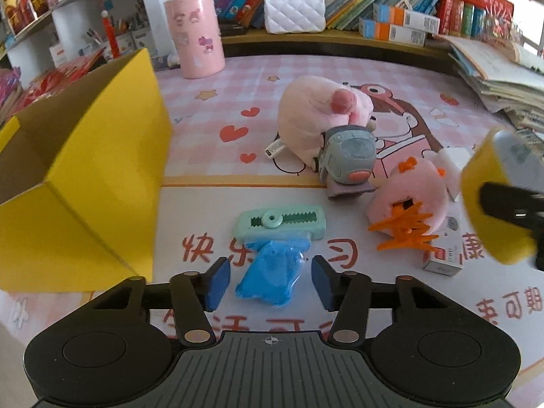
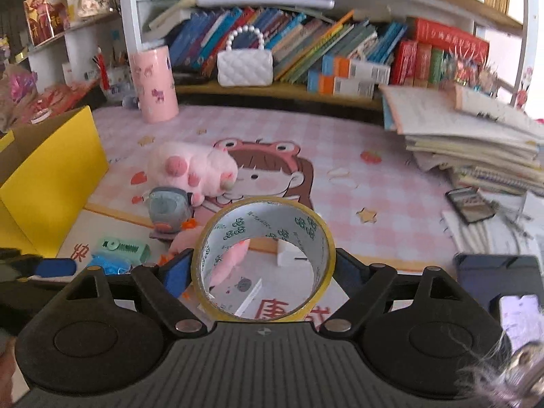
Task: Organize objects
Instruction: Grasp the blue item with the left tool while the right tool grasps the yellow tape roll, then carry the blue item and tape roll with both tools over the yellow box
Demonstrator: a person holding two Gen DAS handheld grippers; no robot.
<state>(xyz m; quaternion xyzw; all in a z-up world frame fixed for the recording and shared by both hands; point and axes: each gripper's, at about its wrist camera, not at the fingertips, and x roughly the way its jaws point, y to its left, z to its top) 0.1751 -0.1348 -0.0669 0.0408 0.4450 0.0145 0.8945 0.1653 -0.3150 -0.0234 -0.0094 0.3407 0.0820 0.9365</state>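
Note:
A blue plastic packet point(image 1: 268, 273) lies on the pink mat between the blue pads of my left gripper point(image 1: 270, 282). A small gap shows on each side, so the jaws stand open around it. My right gripper point(image 2: 263, 268) is shut on a roll of clear tape point(image 2: 238, 226) held upright, and the same roll point(image 1: 493, 204) shows at the right edge of the left wrist view. An open yellow cardboard box point(image 1: 85, 170) stands to the left of both grippers, seen too in the right wrist view point(image 2: 51, 176).
Past the packet lie a green toothed toy point(image 1: 282, 224), a grey toy train point(image 1: 350, 159), a pink plush paw point(image 1: 316, 112), a pink plush with orange clips point(image 1: 404, 197) and a small carton point(image 1: 445, 258). A pink cylinder point(image 1: 197, 34), bookshelf and paper stack point(image 2: 476, 136) border the mat.

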